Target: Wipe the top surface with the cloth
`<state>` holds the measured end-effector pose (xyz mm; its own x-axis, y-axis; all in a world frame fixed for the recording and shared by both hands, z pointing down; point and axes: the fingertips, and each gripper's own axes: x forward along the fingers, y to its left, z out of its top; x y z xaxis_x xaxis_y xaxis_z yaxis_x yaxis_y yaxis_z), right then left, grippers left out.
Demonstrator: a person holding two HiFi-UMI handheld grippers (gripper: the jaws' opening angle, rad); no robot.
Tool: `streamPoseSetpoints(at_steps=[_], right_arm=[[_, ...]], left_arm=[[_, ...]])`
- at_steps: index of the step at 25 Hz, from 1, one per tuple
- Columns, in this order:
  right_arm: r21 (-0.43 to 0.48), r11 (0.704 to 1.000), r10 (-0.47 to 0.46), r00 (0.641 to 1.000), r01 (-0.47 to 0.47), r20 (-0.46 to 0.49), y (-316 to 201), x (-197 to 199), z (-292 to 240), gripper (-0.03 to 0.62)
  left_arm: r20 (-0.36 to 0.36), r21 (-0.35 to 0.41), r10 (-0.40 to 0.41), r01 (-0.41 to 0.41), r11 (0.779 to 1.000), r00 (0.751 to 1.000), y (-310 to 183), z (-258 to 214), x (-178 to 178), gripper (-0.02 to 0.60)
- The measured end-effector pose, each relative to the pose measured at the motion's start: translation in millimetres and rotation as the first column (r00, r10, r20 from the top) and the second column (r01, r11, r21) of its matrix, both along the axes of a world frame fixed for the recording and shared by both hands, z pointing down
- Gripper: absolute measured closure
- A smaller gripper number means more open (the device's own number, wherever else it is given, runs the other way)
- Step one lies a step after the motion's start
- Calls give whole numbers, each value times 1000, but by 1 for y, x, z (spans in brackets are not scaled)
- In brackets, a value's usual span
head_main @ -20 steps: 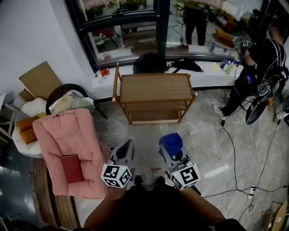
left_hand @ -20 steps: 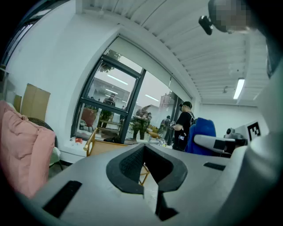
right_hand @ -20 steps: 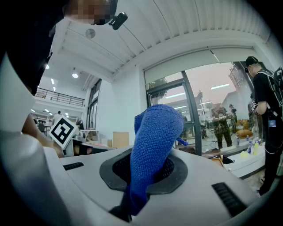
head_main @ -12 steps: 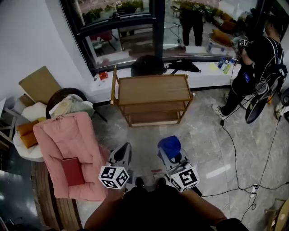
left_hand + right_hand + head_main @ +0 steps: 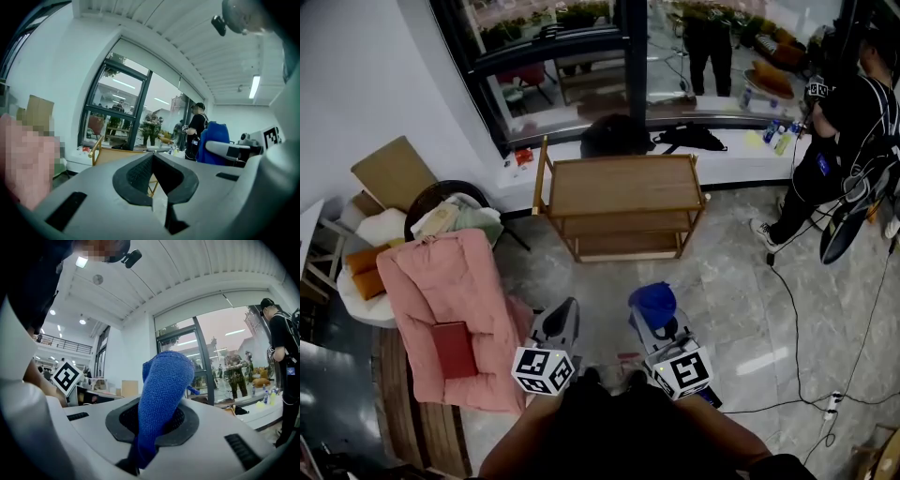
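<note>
A wooden three-tier shelf (image 5: 622,184) stands by the window ahead; its top surface is bare. My right gripper (image 5: 654,314) is shut on a blue cloth (image 5: 653,299), which bulges up from between the jaws (image 5: 165,394) in the right gripper view. My left gripper (image 5: 560,321) is shut with nothing in it; its jaws meet in the left gripper view (image 5: 152,180). Both grippers hang close to my body, well short of the shelf, over the marble floor. The shelf (image 5: 117,153) shows low and distant beyond the left jaws.
A pink cushioned chair (image 5: 450,309) with a red book (image 5: 455,349) sits to my left. A person in black (image 5: 844,131) stands at the right near cables (image 5: 787,319) on the floor. A black bag (image 5: 614,136) lies on the window ledge behind the shelf.
The view has shifted slightly; both grippers stay close to my body with the cloth still held in the right one.
</note>
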<state>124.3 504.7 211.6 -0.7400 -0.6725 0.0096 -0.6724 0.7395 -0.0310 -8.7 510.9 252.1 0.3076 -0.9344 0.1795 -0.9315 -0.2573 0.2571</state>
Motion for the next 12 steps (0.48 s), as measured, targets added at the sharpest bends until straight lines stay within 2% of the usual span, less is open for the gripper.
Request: streamPoseSetpoints(at_steps=[6, 12], right_arm=[[-27, 999, -19, 1000, 20, 20, -7, 3, 8, 546], [-66, 998, 12, 1000, -11, 13, -35, -1, 20, 546]], left_arm=[[2, -40, -56, 56, 998, 998, -3, 14, -10, 572], [-9, -47, -53, 52, 998, 999, -33, 25, -13, 572]])
